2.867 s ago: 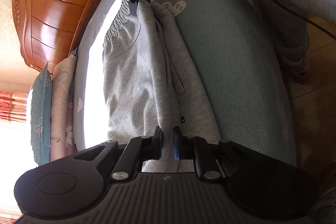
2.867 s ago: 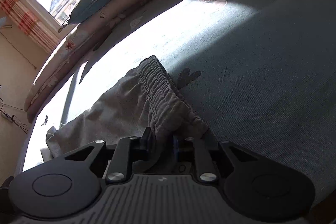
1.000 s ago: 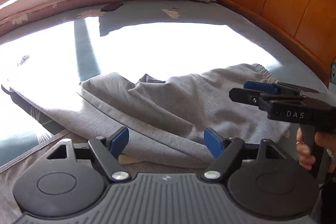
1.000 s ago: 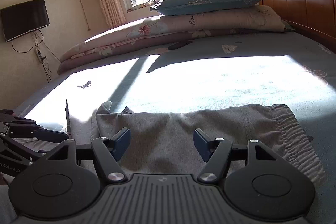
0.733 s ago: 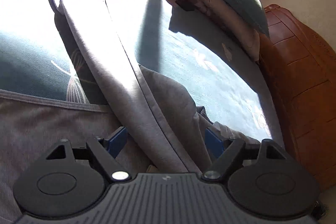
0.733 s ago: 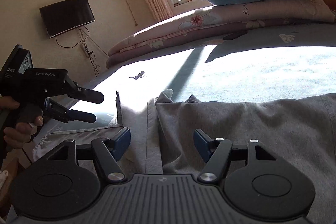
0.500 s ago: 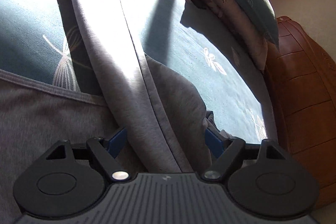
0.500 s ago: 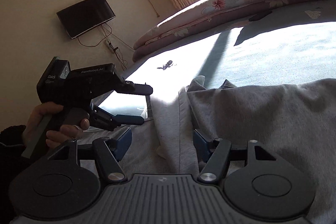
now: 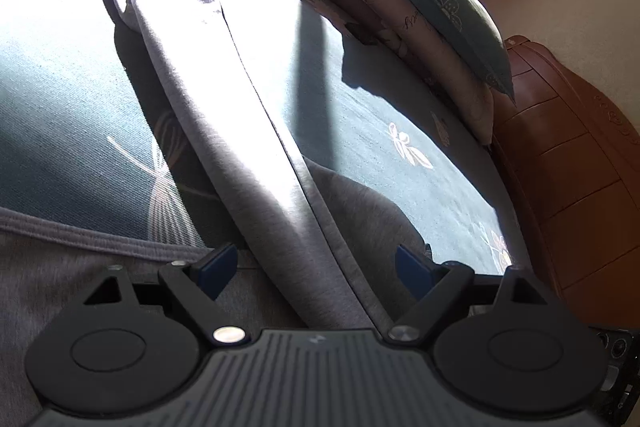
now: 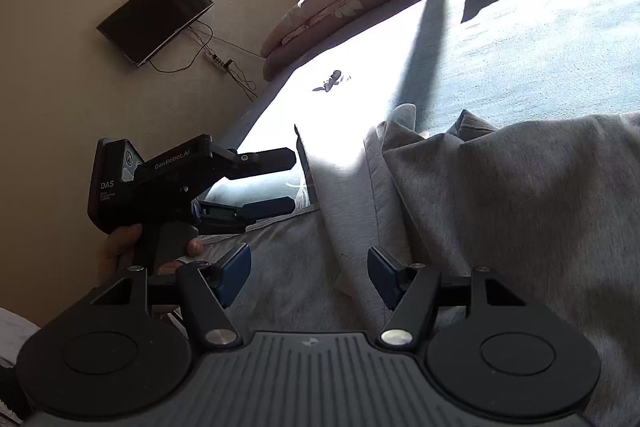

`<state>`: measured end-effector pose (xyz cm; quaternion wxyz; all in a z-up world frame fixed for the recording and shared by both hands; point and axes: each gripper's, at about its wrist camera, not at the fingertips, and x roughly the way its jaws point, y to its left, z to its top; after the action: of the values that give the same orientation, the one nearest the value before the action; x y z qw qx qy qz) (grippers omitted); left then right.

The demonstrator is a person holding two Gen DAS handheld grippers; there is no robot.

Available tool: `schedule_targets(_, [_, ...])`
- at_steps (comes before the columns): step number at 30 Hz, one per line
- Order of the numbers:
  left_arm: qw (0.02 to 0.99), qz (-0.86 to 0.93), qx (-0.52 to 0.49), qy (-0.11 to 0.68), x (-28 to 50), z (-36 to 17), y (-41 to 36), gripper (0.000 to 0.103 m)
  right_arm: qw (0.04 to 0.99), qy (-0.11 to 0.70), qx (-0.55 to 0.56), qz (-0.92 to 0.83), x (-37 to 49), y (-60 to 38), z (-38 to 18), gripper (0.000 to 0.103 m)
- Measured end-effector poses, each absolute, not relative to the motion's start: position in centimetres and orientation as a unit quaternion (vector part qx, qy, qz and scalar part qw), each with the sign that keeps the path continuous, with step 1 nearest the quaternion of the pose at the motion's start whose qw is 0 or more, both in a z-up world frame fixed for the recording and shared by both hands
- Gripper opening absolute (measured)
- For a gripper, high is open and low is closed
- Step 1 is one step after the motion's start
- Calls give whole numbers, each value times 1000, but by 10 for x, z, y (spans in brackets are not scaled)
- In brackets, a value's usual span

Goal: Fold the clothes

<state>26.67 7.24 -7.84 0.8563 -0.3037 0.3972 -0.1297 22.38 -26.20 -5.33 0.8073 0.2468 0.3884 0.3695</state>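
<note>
- Both claws have let go of the grey trousers [image 9: 256, 163] since earlier.
- Left claw [image 9: 316, 267] gapes above one leg.
- Right claw [image 10: 308, 267] gapes too, on the bed [image 10: 540, 39].

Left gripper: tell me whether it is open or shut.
Open. The left gripper has its blue pads spread wide over the grey trousers, gripping nothing; the right wrist view also shows its fingers parted.

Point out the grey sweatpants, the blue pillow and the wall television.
grey sweatpants [image 9: 240, 163], left wrist view, sunlit leg.
blue pillow [image 9: 444, 7], left wrist view, its middle.
wall television [image 10: 156, 15], right wrist view, screen centre.
</note>
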Motion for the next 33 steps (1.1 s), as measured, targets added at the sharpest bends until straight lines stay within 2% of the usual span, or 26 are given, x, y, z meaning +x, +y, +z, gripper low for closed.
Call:
schedule_targets(5, [835, -141, -365, 387, 273, -98, 101, 86, 785, 444, 211, 377, 301, -224, -42, 70])
schedule_targets(12, [819, -154, -396, 386, 274, -108, 121, 86, 770, 494, 196, 353, 371, -195, -61, 70])
schedule_targets(19, [816, -160, -397, 390, 274, -108, 122, 87, 757, 510, 195, 359, 388, -191, -88, 70])
schedule_targets(25, [790, -200, -427, 392, 273, -110, 125, 88, 734, 491, 226, 412, 399, -192, -88, 69])
schedule_targets(28, [783, -201, -441, 389, 274, -113, 127, 90, 736, 499, 199, 412, 402, -179, -88, 69])
schedule_targets(31, [783, -191, -445, 391, 274, -115, 129, 90, 742, 504, 186, 401, 405, -173, -88, 51])
schedule_targets(33, [779, -193, -450, 391, 275, -116, 129, 90, 747, 497, 179, 403, 402, -173, -83, 23])
